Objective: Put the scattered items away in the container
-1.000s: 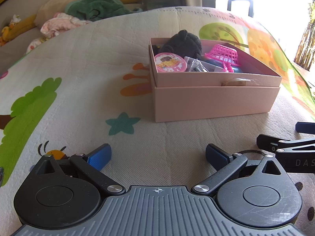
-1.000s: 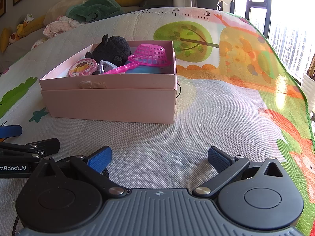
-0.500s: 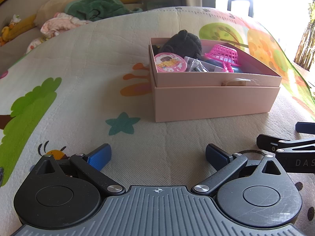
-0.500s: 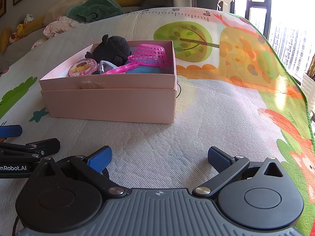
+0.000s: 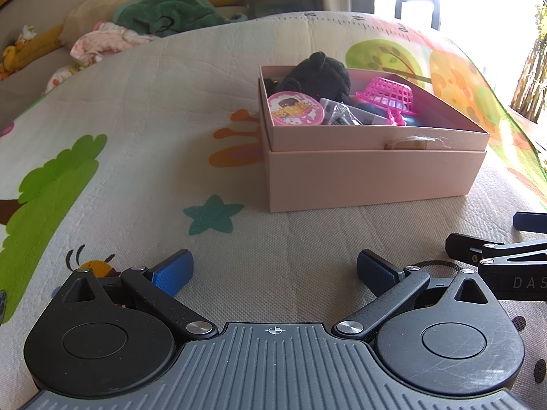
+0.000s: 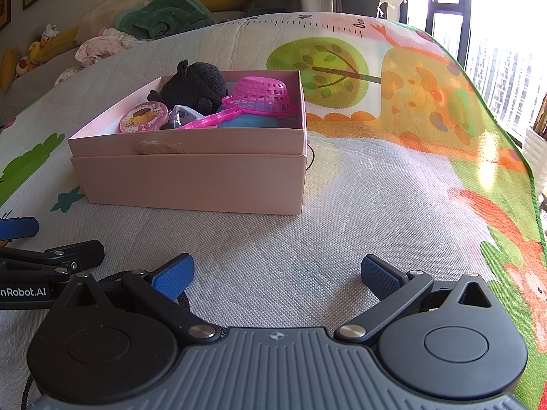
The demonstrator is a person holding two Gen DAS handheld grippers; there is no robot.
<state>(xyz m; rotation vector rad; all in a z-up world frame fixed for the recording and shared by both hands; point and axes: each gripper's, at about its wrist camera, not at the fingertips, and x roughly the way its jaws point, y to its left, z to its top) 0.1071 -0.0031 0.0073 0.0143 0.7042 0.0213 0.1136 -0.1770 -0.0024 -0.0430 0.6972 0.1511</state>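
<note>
The left gripper (image 5: 273,271) rests low on the printed play mat (image 5: 143,109), jaws spread wide and empty. Ahead, the pale pink cardboard box (image 5: 372,174) holds the toys, apparently gathered. The right gripper (image 6: 277,273) sits beside it, equally wide and empty.

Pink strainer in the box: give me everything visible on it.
The pink strainer is a toy of glossy plastic: a lattice basket with a flared rim and a long flat handle. It lies upside down in the pink box, toward its right end, rim down on something blue, handle running left toward the round pink tin. The black plush sits just left of it. Neither claw is near it.
</note>
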